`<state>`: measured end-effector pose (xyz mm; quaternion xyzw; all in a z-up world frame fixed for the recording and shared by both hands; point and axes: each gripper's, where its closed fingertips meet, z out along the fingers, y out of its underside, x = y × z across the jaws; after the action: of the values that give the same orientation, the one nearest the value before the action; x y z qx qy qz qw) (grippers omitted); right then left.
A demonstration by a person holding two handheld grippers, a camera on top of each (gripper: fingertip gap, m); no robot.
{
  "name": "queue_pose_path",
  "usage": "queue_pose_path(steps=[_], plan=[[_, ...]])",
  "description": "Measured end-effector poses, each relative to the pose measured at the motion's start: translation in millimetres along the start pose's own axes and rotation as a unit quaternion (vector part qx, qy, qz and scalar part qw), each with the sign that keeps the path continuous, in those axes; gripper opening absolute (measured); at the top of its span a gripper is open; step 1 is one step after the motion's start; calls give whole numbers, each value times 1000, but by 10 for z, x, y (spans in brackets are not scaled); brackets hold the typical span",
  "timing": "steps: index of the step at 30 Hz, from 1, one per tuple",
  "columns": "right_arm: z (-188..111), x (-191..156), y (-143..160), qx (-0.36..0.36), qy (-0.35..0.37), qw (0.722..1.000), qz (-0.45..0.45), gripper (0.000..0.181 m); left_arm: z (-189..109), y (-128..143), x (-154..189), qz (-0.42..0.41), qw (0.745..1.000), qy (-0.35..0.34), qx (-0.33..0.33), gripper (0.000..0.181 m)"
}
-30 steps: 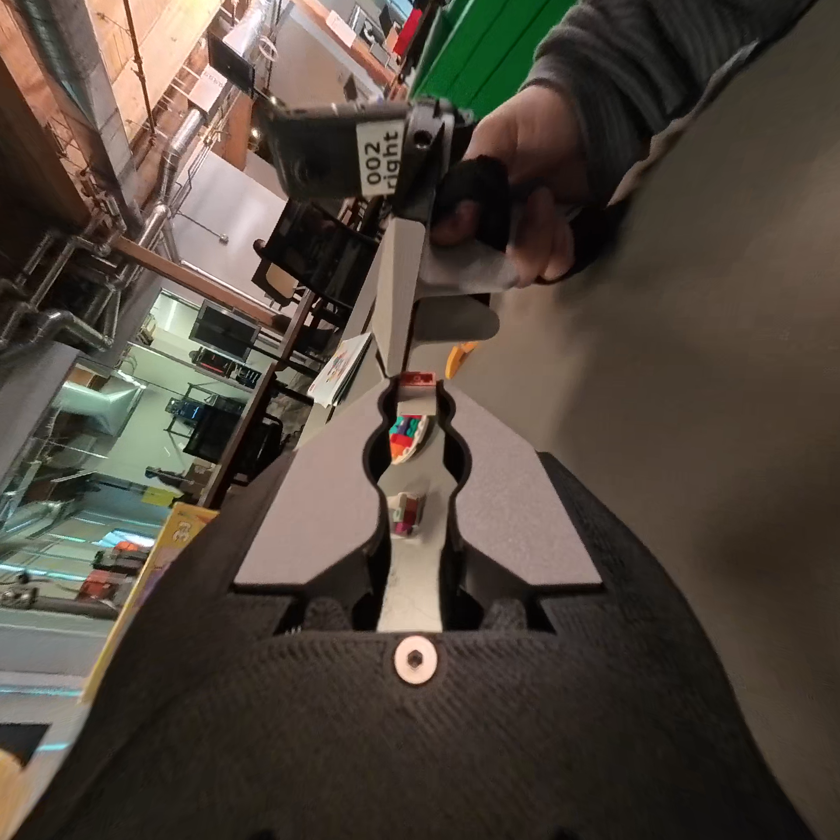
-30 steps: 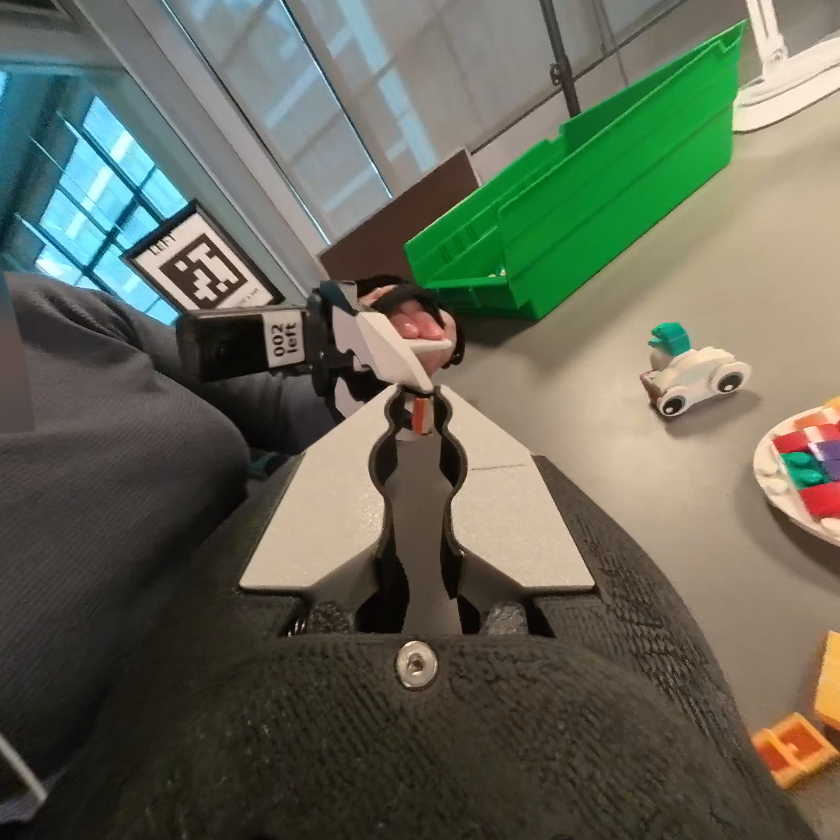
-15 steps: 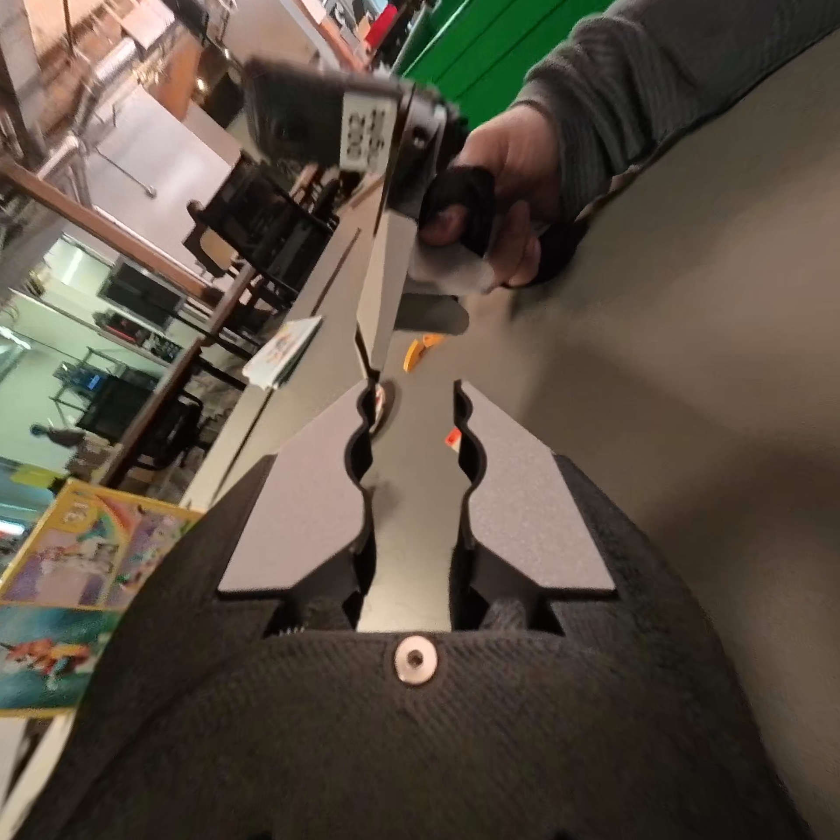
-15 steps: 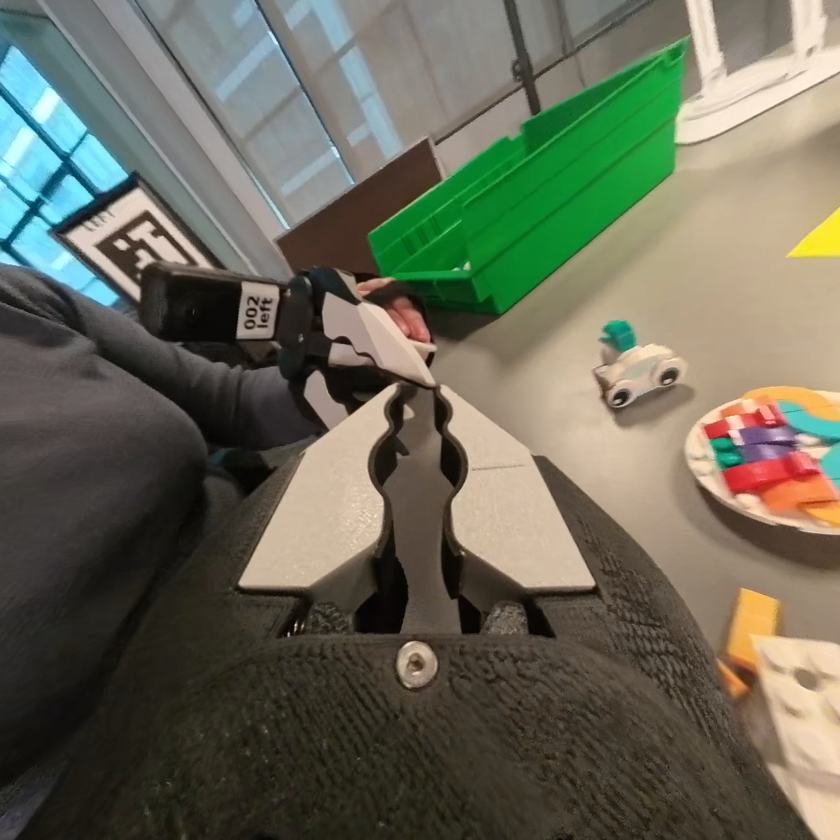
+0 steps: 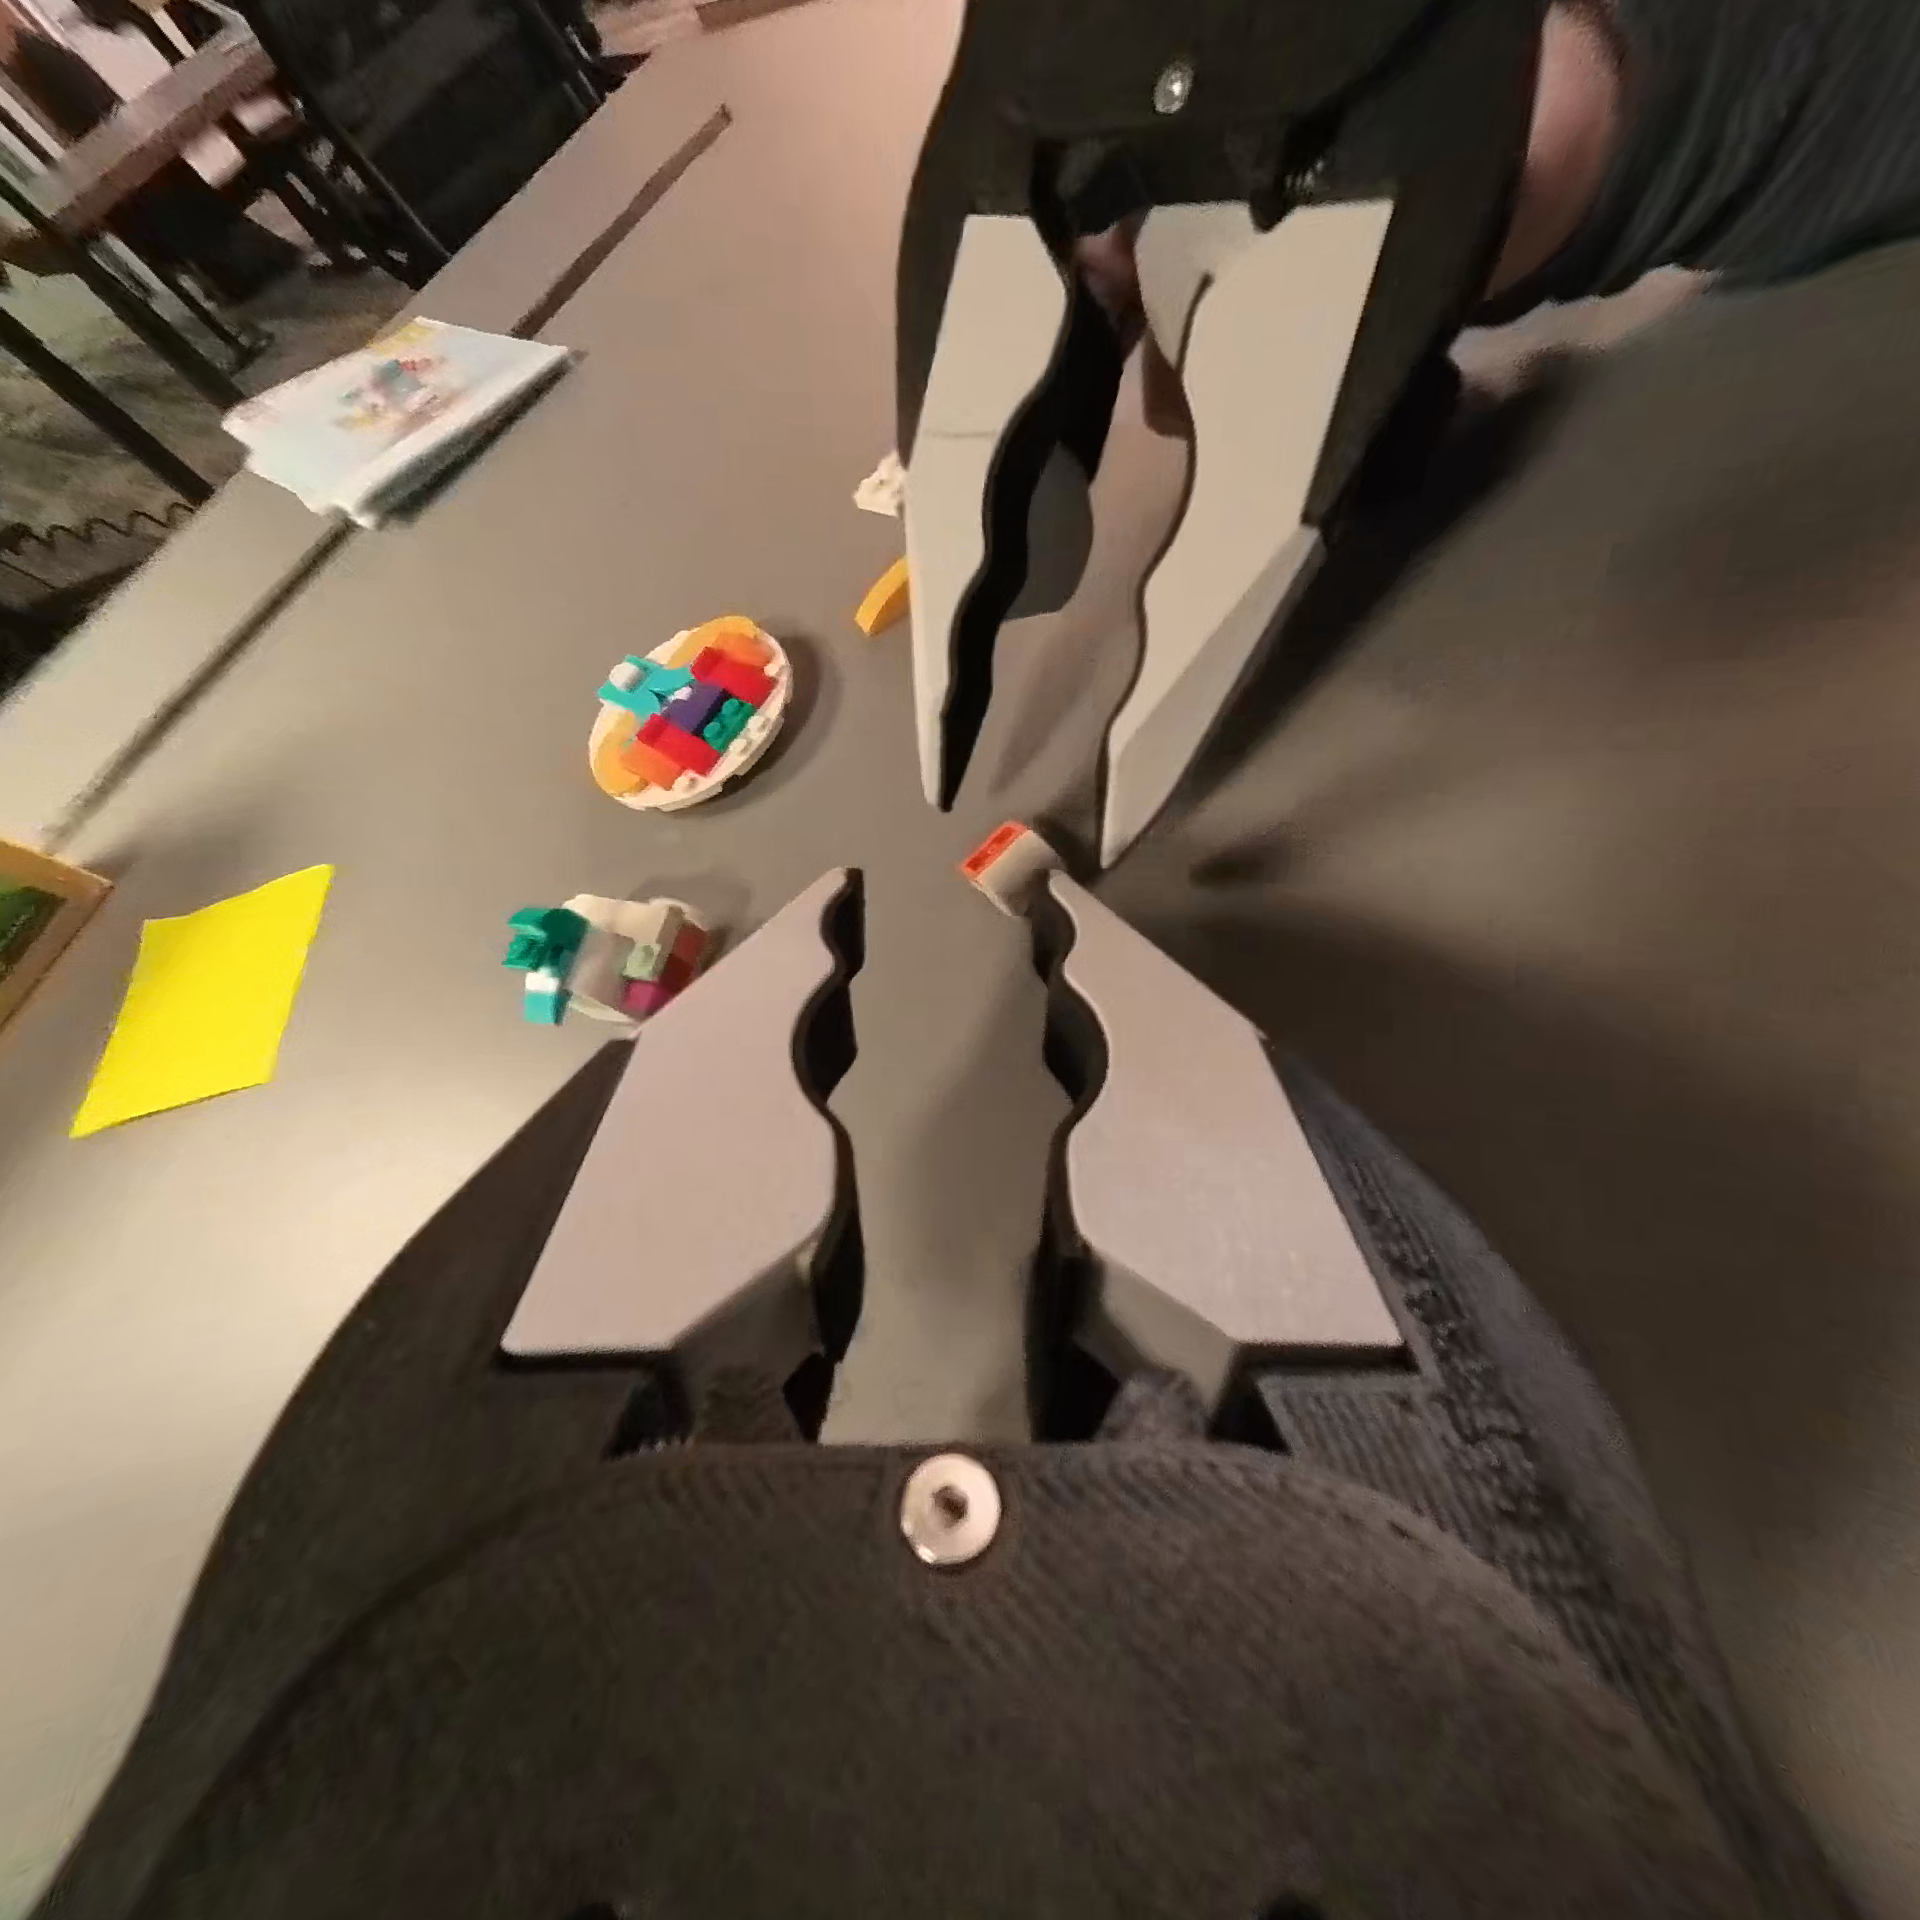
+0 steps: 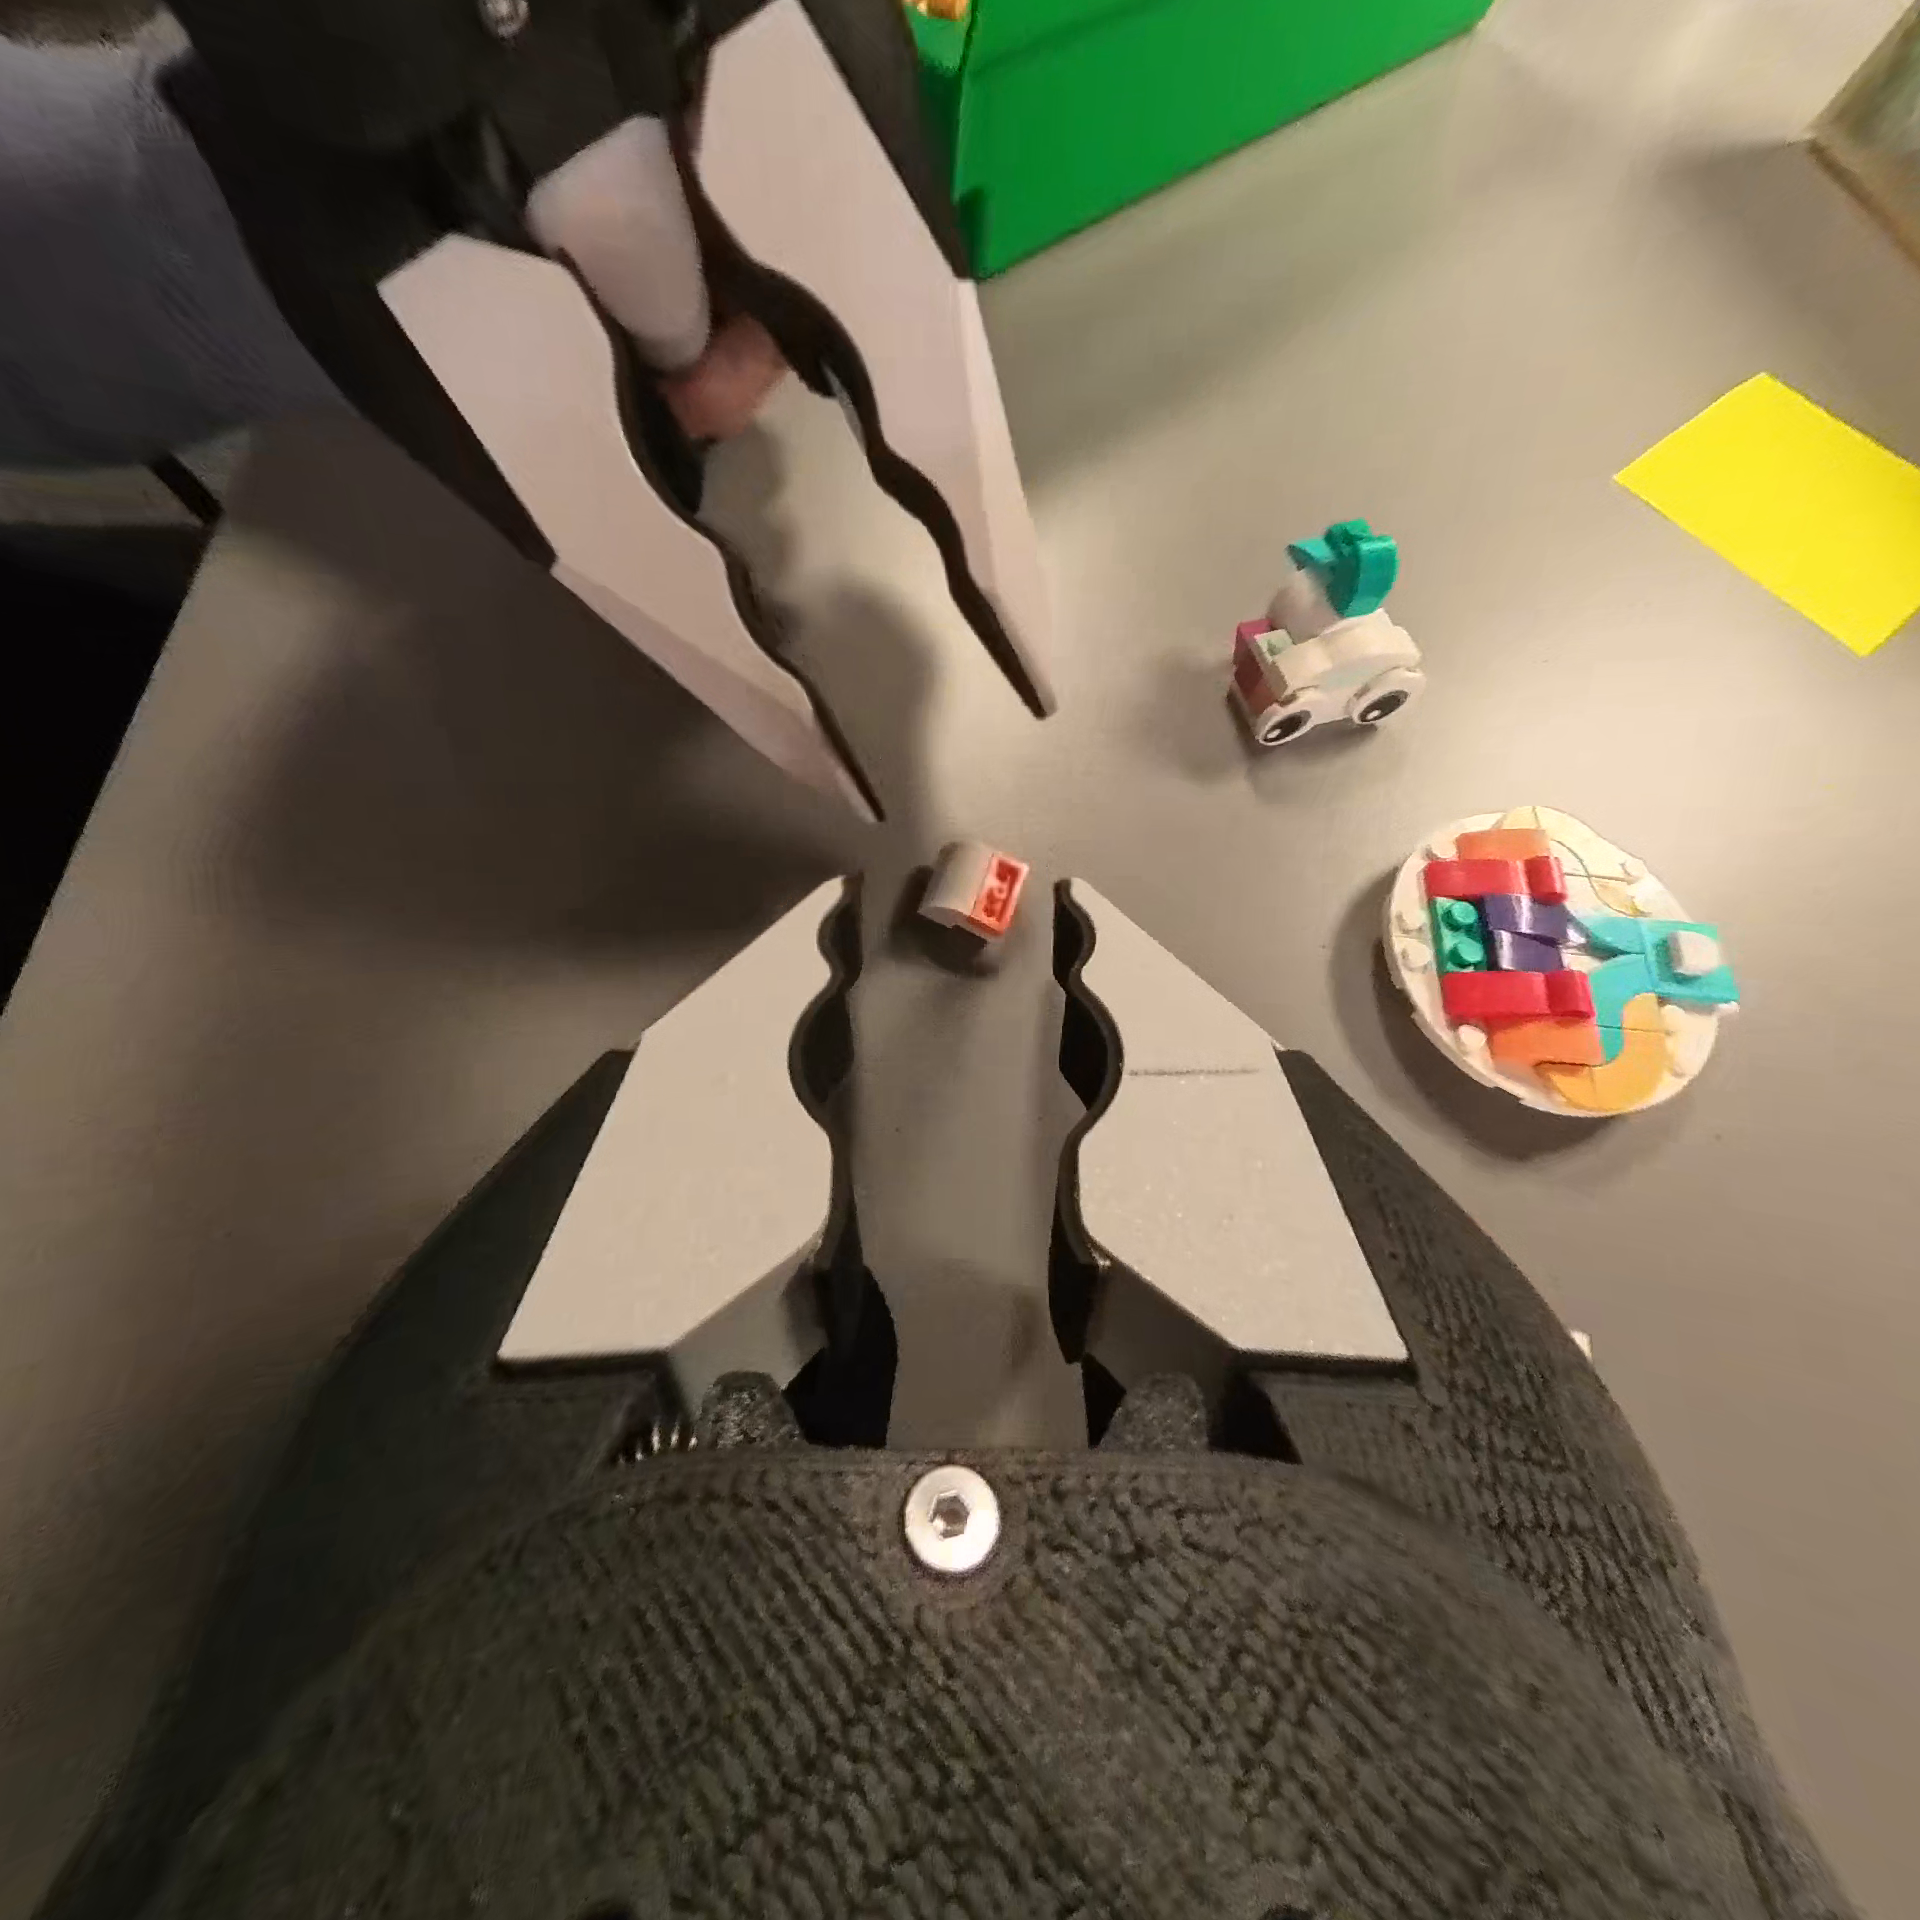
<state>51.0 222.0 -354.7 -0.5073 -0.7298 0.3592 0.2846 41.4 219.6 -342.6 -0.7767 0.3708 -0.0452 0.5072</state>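
A small grey-and-orange brick is seen lying loose on the worktop, between the spread right tongs; the left tongs are also spread. It is judged light, stiff and best pinched across its flat sides.

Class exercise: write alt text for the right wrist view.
An open right claw frames a small grey-and-red brick on a grey table; the open left claw points in from above. A toy car sits right.
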Motion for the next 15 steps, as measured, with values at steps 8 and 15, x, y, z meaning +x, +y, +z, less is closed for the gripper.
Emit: queue_pose_path(steps=[8,15], plan=[[-54,-41,72,-9,-31,999,-2,35,164,28,111,-168,983,50,-52,47],[-70,-18,95,-12,-24,1000,-13,35,236,129,102,-166,981,18,-96,34]])
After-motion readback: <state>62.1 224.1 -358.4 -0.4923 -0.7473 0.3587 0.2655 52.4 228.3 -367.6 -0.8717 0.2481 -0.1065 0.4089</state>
